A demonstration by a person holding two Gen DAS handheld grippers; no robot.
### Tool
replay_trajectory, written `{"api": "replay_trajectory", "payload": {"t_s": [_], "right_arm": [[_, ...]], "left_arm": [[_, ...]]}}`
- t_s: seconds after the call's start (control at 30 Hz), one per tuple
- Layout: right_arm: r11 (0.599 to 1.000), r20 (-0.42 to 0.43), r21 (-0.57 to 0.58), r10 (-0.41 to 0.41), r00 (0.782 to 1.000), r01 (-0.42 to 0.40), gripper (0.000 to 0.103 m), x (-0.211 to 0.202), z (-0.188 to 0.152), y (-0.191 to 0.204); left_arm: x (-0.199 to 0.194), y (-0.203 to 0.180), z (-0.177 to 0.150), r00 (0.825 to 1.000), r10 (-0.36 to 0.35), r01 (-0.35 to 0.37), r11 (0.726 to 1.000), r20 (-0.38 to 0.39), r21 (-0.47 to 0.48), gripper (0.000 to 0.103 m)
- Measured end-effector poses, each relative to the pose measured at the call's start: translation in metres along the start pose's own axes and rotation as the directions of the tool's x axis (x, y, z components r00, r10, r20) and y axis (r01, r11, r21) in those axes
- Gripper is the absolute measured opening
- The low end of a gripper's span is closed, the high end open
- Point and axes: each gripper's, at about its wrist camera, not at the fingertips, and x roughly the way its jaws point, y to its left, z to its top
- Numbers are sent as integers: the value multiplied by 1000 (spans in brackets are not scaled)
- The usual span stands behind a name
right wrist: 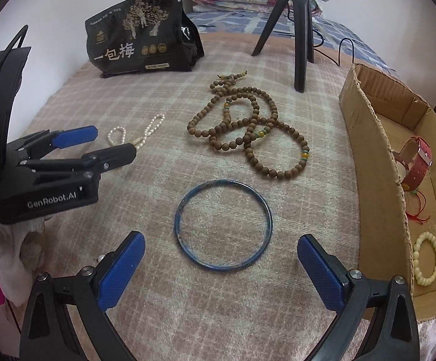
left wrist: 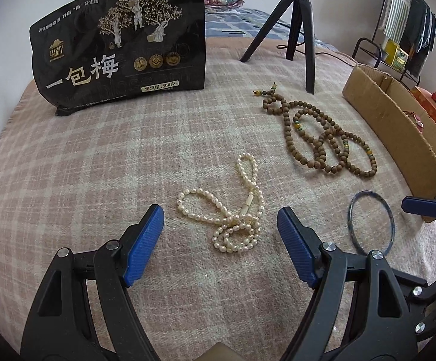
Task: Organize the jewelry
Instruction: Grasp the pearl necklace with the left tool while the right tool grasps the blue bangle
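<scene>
**Both grippers poised over jewelry on the bed**

The left hand-held gripper [left wrist: 219, 248] hangs with jaws wide above the pearl necklace [left wrist: 233, 210]. The right hand-held gripper [right wrist: 221, 270] gapes empty over the blue bangle [right wrist: 223, 225]. Wooden beads [right wrist: 248, 132] lie beyond, beside the cardboard box [right wrist: 374, 162].

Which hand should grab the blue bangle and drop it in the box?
Right. Its hand-held gripper is open with the bangle centred just ahead, and the box is beside it. The left is over the pearls.

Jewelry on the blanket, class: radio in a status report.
Both claws open, left over pearls, right over bangle. Wood beads loose. Box holds three pieces. Nothing in the way.
</scene>
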Motion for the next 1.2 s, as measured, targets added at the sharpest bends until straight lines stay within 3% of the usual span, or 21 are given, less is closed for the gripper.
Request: {"api": "replay_trajectory", "payload": {"t_s": [0.17,0.43,0.57,0.6,0.83,0.93,1.2], "right_arm": [[999,-16,34,-1,1000,2,101,10,5,-5],[999,-24,-6,-41,999,41,97,18,6,-1],[999,-18,-19,-26,1000,25,81,15,6,-2],[1000,-16,-23,-21,1000,21,75,14,6,-2],[1000,-11,-20,1,1000,-2,74,12,5,-4],[1000,-8,-16,7,1000,-7,74,10,5,-4],[999,-4,-15,32,999,-32,74,5,3,-4]], "left_arm": [[6,4,1,1000,5,-5,1000,-9,-14,80],[9,3,0,1000,15,-15,1000,-8,-7,78],[10,3,1,1000,6,-6,1000,-10,-6,67],[10,3,1,1000,4,-4,1000,-12,-5,59],[9,8,2,1000,-11,11,1000,-10,-27,17],[6,9,1,1000,-20,20,999,-9,-33,9],[-1,7,-1,999,-36,36,998,-5,-44,8]]}}
